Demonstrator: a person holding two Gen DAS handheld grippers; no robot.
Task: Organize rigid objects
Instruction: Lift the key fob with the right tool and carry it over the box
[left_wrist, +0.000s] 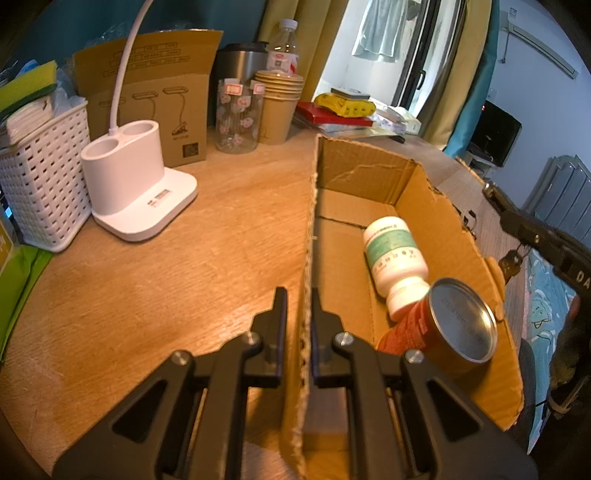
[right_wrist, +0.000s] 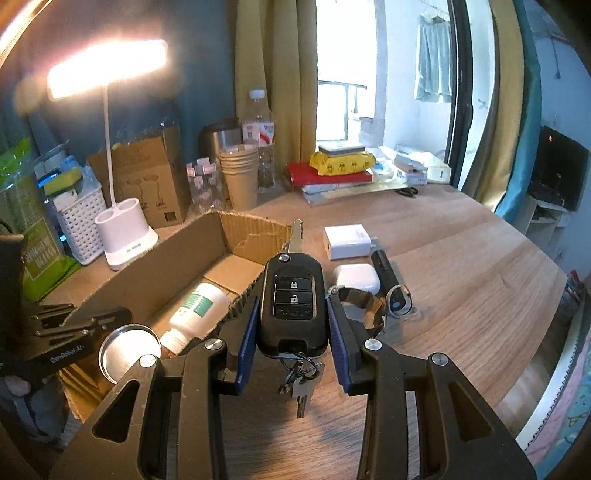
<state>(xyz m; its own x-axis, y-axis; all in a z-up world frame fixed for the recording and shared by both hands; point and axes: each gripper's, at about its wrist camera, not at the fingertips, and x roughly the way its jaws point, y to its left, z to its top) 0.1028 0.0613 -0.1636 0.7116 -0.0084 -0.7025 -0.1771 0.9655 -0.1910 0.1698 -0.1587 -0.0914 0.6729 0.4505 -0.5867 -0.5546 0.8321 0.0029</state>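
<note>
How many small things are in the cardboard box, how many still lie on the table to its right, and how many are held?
In the cardboard box: 2 (pill bottle, tin can)
On the table: 4 (white charger, white earbud case, black flashlight, watch)
Held: 1 (car key)
Total: 7

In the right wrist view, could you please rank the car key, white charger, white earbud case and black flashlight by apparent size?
1. car key, inflated by nearness, held in the right gripper
2. white charger
3. white earbud case and black flashlight: too alike to rank
</note>
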